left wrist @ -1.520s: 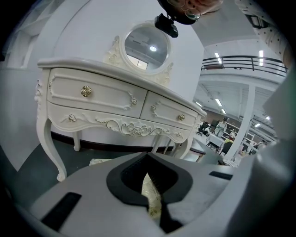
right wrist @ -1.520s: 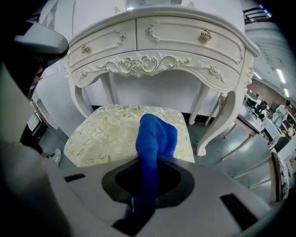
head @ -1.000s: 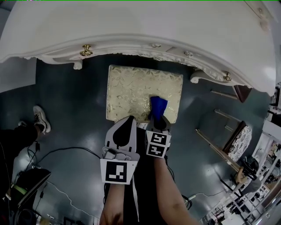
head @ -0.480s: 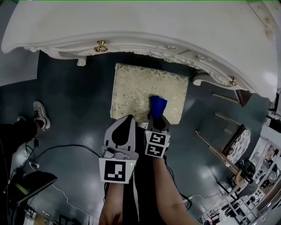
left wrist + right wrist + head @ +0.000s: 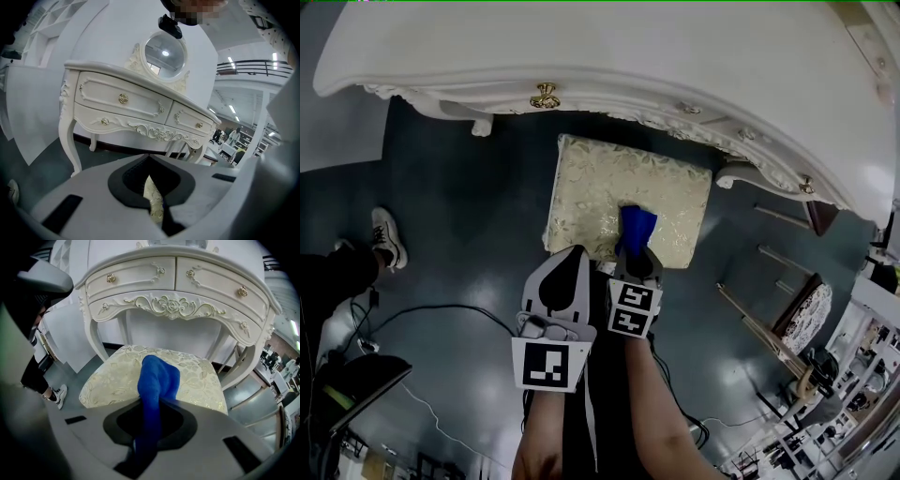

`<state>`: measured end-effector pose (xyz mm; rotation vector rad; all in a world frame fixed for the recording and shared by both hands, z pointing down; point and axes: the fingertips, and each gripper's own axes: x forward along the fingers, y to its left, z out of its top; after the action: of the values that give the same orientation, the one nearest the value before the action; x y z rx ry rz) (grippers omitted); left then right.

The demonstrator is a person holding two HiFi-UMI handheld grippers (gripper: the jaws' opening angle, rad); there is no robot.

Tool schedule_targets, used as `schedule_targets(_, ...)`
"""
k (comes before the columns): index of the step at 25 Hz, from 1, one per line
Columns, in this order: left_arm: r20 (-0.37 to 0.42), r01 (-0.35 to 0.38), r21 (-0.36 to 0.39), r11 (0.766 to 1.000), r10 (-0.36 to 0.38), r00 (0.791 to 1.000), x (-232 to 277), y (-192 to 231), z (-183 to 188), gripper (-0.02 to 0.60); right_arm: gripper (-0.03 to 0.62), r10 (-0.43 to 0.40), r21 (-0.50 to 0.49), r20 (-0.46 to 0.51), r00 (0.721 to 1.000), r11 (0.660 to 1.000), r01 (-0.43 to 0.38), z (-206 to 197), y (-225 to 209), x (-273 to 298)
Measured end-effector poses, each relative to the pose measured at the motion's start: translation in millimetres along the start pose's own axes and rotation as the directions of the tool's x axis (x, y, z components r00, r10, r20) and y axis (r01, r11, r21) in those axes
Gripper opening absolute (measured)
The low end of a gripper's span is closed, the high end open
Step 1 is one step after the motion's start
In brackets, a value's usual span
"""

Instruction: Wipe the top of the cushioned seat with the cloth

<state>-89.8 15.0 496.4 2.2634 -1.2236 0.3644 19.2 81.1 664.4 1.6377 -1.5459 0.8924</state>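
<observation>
The cushioned seat is a cream stool with a leaf pattern, standing on the dark floor in front of the white dressing table. A blue cloth hangs over its near edge, right of the middle. My right gripper is shut on the cloth, which runs out between the jaws onto the cushion as a blue fold. My left gripper hovers beside it at the seat's near edge, shut and holding nothing. Only a sliver of seat fabric shows through its jaws.
The dressing table's carved legs and drawers stand just behind the seat. A person's shoe and cables lie on the floor at left. A chair and shelving stand at right.
The head view has drifted, so the seat and table sit further right and lower in the frame. Both grippers and the cloth hold the same place against the seat.
</observation>
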Motion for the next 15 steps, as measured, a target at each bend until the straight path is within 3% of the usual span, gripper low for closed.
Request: schedule_targets(15,0.015,-0.040,-0.029,0.999,0.040,0.999,-15.7,27.8,2.5,-0.008,0.061,0.021,-0.024,0.000,1.000,0.999,-0.021,8.5,33.6,2.4)
